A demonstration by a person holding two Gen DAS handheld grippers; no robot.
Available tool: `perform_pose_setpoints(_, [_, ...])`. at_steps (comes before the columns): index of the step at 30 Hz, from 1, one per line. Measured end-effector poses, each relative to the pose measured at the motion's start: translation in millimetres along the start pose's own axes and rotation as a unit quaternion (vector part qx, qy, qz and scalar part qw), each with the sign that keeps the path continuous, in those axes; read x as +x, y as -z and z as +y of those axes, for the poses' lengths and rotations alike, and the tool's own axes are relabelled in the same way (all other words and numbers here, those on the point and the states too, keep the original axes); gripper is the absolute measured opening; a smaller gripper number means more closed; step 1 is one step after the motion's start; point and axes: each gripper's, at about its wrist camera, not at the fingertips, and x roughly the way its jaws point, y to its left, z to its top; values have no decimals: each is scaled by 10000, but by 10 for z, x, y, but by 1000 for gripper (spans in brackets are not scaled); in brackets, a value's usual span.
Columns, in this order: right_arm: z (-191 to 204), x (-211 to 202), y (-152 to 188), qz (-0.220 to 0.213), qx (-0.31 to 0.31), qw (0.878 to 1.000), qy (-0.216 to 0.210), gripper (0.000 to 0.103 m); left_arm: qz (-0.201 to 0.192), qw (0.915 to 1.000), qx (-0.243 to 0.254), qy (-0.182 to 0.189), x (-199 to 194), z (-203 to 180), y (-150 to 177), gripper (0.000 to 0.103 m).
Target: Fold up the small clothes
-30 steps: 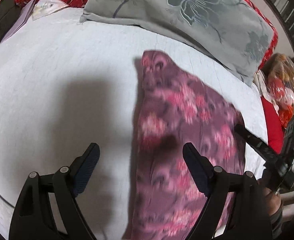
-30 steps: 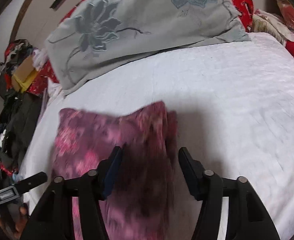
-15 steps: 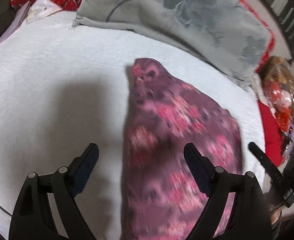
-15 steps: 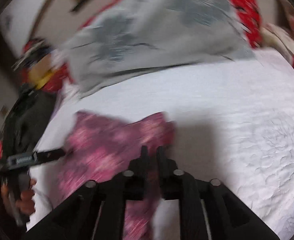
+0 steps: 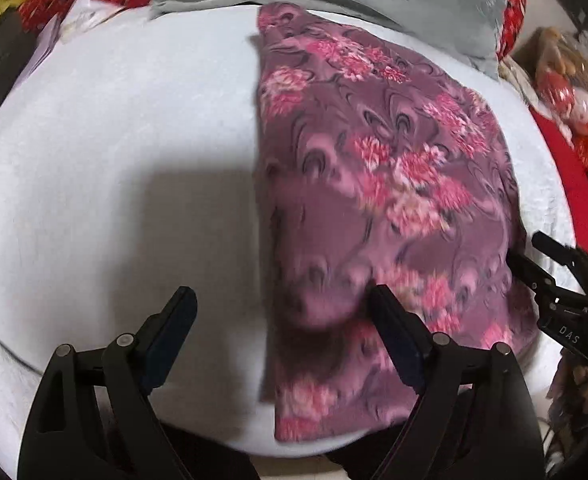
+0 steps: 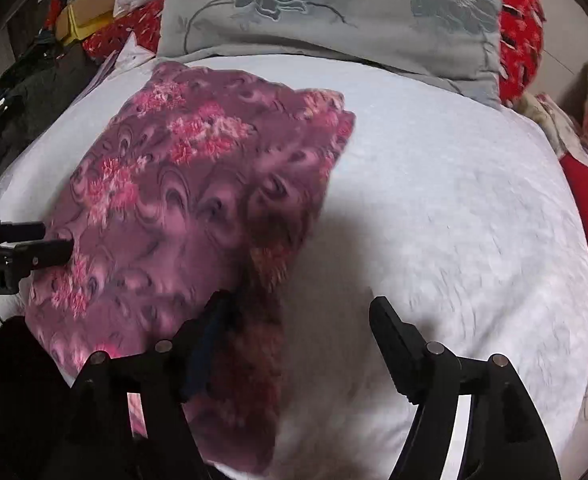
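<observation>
Floral garment (image 5: 381, 184): flat on the white bed (image 5: 114, 160), just below the grey pillow (image 6: 333, 16). My left tool (image 5: 282, 316) and right tool (image 6: 297, 320): both spread wide, holding nothing.

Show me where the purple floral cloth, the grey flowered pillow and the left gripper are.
purple floral cloth (image 5: 381, 184), left wrist view, middle of its top surface
grey flowered pillow (image 6: 333, 12), right wrist view, middle of its face
left gripper (image 5: 282, 308), left wrist view, midway between its fingertips
</observation>
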Motion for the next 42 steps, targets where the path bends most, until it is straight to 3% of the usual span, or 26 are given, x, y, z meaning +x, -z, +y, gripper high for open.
perform_pose_setpoints(4, [140, -375, 131, -146, -300, 9985, 424, 75, -361, 9990, 109, -227, -331, 66, 232, 89])
perform_pose_setpoints(6, [231, -483, 200, -230, -482, 9970, 552, 81, -592, 9972, 156, -427, -481, 116, 368, 89])
perform_pose_setpoints(8, [315, -622, 326, -359, -625, 9949, 710, 96, -695, 9961, 154, -517, -536, 174, 447, 89])
perform_pose_setpoints(10, [352, -702, 386, -438, -655, 9942, 731, 100, -774, 9952, 155, -586, -557, 207, 523, 89])
perform_pose_setpoints(22, [444, -1035, 642, -632, -244, 9956, 648, 102, -1127, 9849, 713, -1106, -579, -31, 785, 89])
perform_pose_setpoints(28, [375, -1109, 675, -732, 44, 9954, 622, 103, -1405, 9809, 787, -1096, -711, -164, 829, 89])
perform_pose_setpoints(42, [220, -1265, 745, -879, 474, 9925, 705, 103, -1521, 9819, 799, -794, -832, -308, 850, 89])
